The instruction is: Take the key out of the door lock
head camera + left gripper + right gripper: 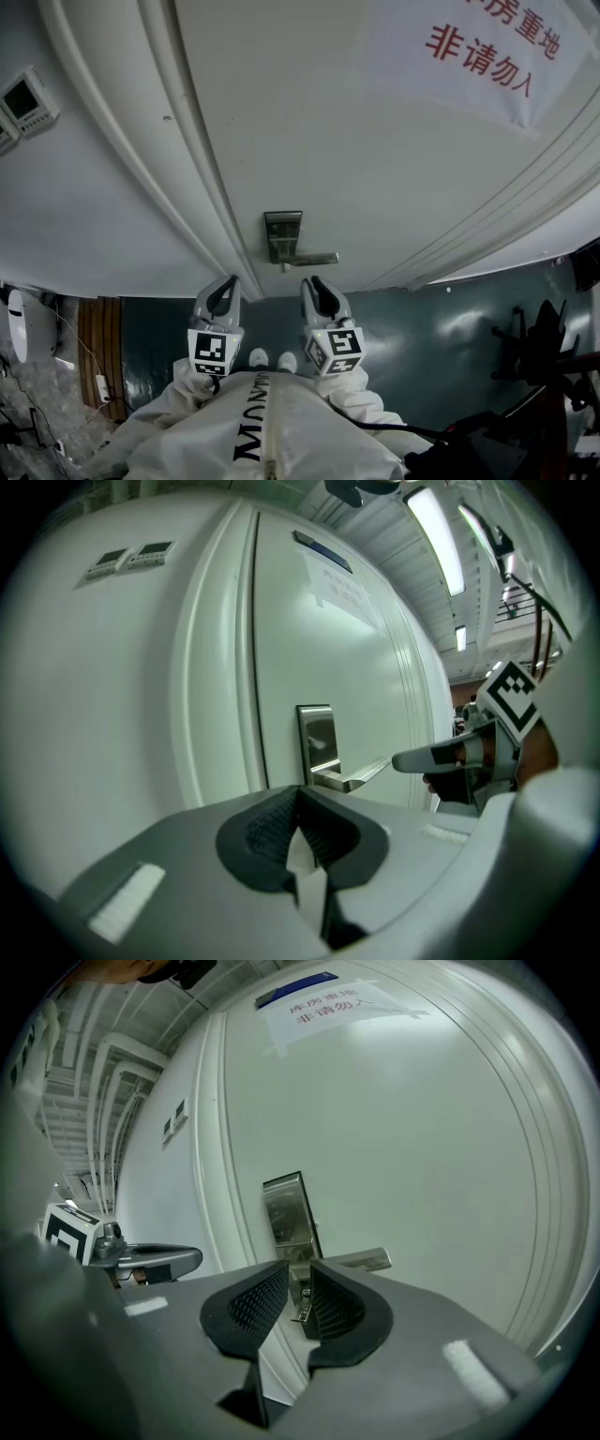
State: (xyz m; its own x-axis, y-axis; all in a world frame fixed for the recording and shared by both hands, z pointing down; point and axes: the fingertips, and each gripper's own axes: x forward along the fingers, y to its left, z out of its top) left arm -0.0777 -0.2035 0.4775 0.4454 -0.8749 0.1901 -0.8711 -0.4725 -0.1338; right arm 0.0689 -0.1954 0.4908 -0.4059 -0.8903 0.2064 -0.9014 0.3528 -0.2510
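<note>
Right gripper view, smooth white panelled door [394, 1129], brushed-metal lock plate [286, 1211] with flat lever handle [364, 1260], small metal key [300, 1309] under the lever, between the ribbed black fingers [258, 1302] of the right gripper [298, 1283], parted, not pressing it, left gripper [300, 822] closed together, empty

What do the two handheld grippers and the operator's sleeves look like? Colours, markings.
The left gripper and right gripper have light grey bodies and curved jaws lined with black mesh-textured pads. Each carries a white cube with black square markers. The sleeves are white; the white garment has black lettering on the front.
</note>
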